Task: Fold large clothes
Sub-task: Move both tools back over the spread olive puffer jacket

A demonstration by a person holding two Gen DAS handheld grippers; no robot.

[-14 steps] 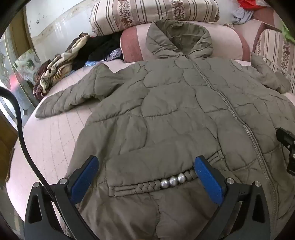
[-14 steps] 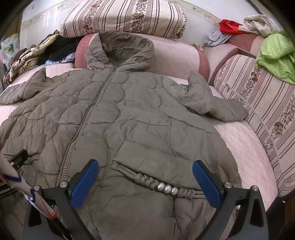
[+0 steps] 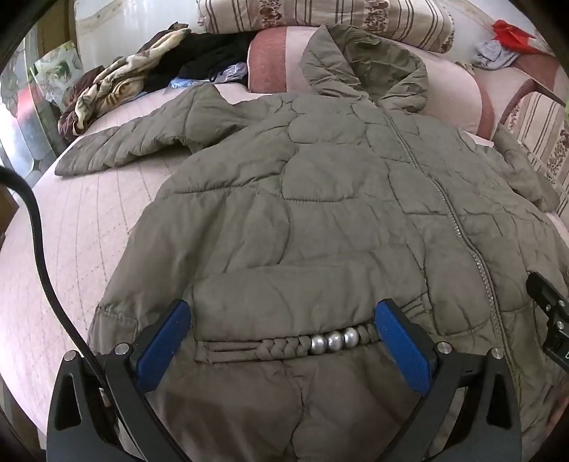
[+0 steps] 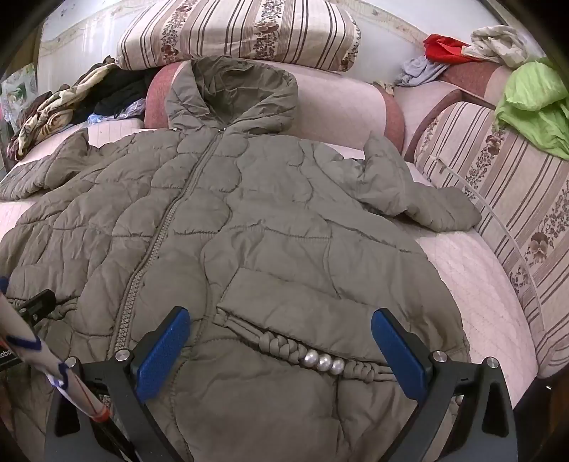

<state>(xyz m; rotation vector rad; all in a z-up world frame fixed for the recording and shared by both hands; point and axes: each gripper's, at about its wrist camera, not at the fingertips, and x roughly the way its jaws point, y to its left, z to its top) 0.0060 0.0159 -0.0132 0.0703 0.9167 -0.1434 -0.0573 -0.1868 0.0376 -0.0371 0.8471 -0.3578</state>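
the quilted olive jacket (image 3: 320, 220) is spread face up on the pink quilted sofa seat (image 3: 81, 248), zipped shut, with its hood (image 4: 231, 92) propped against the pink backrest cushion (image 4: 341, 103) at the far edge. one sleeve (image 3: 142, 145) is stretched out toward the seat's left edge, and the other sleeve (image 4: 409, 192) is bent near the right edge, just beside the striped floral armrest (image 4: 498, 199). the zip (image 4: 167, 227) is seen running down the middle of the garment. a braided pocket trim with three silver beads (image 3: 334, 341) is set on the left half, and a matching trim with beads (image 4: 323, 362) on the right half.

the left gripper (image 3: 284, 337) is held above the hem on the left half, its blue-padded fingers (image 3: 163, 348) spread wide on either side of the pocket trim; nothing is gripped between them. the right gripper (image 4: 281, 341) is held the same way over the right pocket, its fingers (image 4: 398, 355) wide apart and nothing is clasped. whether the pads are touching the fabric cannot be told.

a striped floral pillow (image 4: 242, 32) is laid on top of the backrest. a heap of patterned and dark clothes (image 3: 149, 71) is piled at the far left corner, a red cloth (image 4: 444, 48) and a bright green garment (image 4: 533, 103) at the far right. a black cable (image 3: 39, 248) is seen along the left side of the left view.
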